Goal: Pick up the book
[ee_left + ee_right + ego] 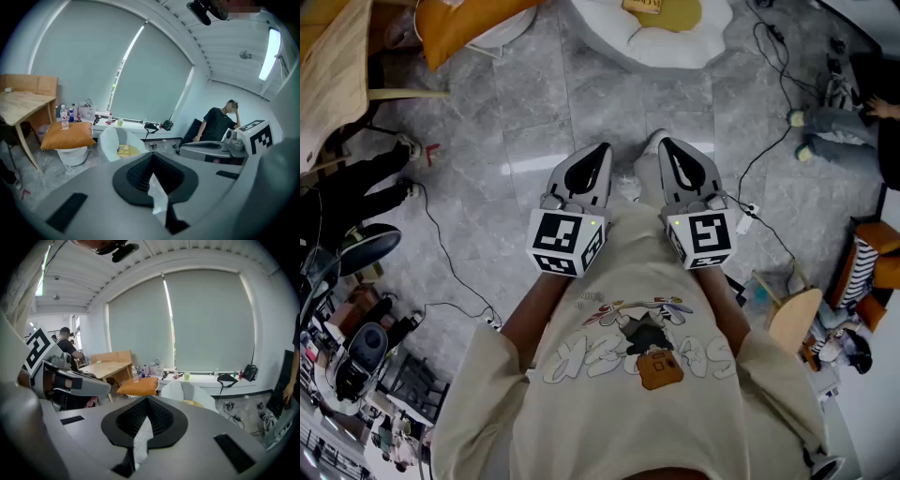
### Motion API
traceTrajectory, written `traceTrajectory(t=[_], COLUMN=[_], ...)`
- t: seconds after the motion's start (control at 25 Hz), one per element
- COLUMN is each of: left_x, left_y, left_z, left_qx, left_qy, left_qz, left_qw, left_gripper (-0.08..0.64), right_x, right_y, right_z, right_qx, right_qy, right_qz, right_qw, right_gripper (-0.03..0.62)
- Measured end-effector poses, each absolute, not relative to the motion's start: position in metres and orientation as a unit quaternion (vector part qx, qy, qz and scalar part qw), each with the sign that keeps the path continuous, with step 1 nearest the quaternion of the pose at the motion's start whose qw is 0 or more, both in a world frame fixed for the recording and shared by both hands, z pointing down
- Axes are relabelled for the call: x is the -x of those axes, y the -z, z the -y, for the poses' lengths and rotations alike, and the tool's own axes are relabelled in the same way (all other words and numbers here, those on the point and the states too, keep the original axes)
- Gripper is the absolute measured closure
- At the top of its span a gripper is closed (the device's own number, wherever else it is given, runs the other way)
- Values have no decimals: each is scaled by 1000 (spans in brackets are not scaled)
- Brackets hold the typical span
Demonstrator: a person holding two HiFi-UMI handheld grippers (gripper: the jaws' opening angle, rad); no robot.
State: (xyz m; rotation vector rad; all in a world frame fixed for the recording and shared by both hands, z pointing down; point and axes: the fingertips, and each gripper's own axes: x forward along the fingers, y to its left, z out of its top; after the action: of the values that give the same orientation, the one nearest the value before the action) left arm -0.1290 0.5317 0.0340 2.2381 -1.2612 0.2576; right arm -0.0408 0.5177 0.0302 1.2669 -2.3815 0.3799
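A yellow book [642, 6] lies on a yellow cushion in a white round seat [609, 42] at the top of the head view, far beyond both grippers. The left gripper view shows the book [123, 150] in that seat [108, 140]; in the right gripper view only a yellow sliver [192, 402] of it shows. My left gripper [602, 150] and right gripper [667, 145] are held side by side in front of my chest, above the grey floor. Both have their jaws together, with nothing between them [152, 157] [146, 399].
An orange cushion [464, 23] rests on a white stool left of the seat, beside a wooden table [333, 66]. Black cables [441, 253] trail over the marble floor. A person in black [218, 124] is at the right, and a wooden chair [792, 317] is near my right side.
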Motion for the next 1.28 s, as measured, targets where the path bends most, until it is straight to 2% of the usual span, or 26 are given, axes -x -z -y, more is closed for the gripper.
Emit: traceTrajectory(t=[0.36,0.88,1.28], left_x=[114,31,-22], left_y=[-17,1,-9], left_z=[-516,-448,-409], left_qx=[-826,-815,-803], left_qy=[-109,-117,-128], left_qz=[487,514,522], left_qw=[260,241,257], left_gripper=[554,554,554], right_x=[29,-69,-117], right_y=[-15,-1,-11], right_z=[-498,-424,-385], right_qx=[-435,-429,-406], right_qy=[-135,-146,-169], right_qz=[869,878,887], right_qw=[190,154,141], right_gripper=[568,568,568])
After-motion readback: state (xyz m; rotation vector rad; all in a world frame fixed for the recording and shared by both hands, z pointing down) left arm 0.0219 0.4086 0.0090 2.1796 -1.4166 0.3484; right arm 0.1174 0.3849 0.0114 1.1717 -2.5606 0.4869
